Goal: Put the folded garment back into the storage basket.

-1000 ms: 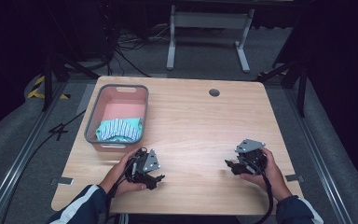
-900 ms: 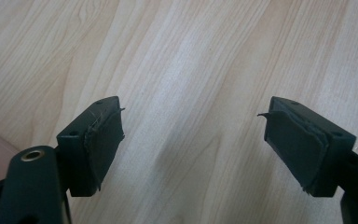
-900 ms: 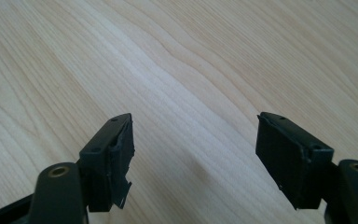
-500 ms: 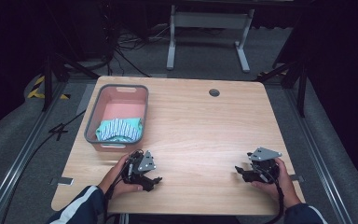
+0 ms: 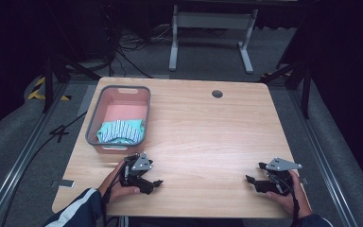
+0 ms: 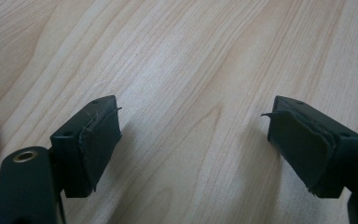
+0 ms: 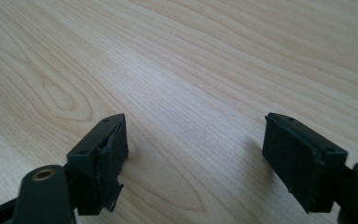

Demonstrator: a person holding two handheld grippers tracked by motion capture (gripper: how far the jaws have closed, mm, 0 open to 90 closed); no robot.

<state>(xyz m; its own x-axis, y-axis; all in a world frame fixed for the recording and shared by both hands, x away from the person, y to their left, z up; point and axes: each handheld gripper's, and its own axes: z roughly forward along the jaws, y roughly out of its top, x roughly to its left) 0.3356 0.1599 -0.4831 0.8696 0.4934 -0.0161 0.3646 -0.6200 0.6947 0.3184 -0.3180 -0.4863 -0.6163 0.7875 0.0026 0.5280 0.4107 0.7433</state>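
Observation:
My left gripper (image 5: 155,183) rests low on the wooden table (image 5: 208,137) near its front left edge, held by a hand in a dark sleeve with white stripes. In the left gripper view it (image 6: 193,135) stands open over bare wood, with nothing between the pads. My right gripper (image 5: 251,181) lies near the front right corner, held in the other hand. The right gripper view has it (image 7: 196,154) open too, holding nothing. A grey basket (image 5: 94,124) with a pink floor holds a teal and white striped cloth (image 5: 121,131) at the table's left.
A round cable hole (image 5: 217,93) sits near the table's far edge. Beyond the table stand a white metal frame (image 5: 210,33) and cables on grey floor. Dark stand legs (image 5: 295,71) flank the far right corner.
The right gripper has moved right and toward the front edge of the table. The left gripper has dropped slightly toward the front edge. Both stay open.

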